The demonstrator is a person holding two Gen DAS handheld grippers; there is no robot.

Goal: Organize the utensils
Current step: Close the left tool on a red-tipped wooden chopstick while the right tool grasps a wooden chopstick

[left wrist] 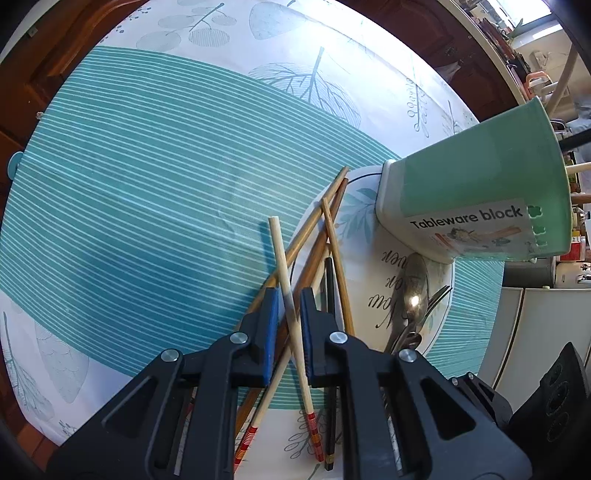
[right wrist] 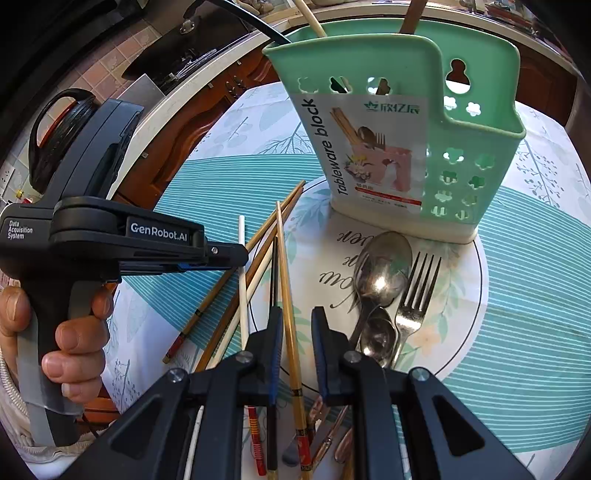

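Observation:
A green utensil holder (right wrist: 399, 147) labelled "Tableware block" stands at the far edge of a round white placemat (right wrist: 461, 295); it also shows in the left wrist view (left wrist: 476, 192). Several chopsticks (right wrist: 258, 266) lie crossed on the mat's left side, with spoons (right wrist: 380, 273) and a fork (right wrist: 417, 291) to their right. My left gripper (left wrist: 289, 314) is open, its jaws on either side of a pale chopstick (left wrist: 286, 280) without clamping it. My right gripper (right wrist: 297, 328) is open, and a tan chopstick (right wrist: 286, 295) passes between its jaws.
The table carries a teal-striped cloth (left wrist: 147, 184) with leaf prints. Two utensil handles stick out of the holder's top (right wrist: 314, 18). A black kettle (right wrist: 62, 129) and wooden cabinets (right wrist: 192, 122) stand beyond the table. A white counter (left wrist: 535, 332) lies right of the table.

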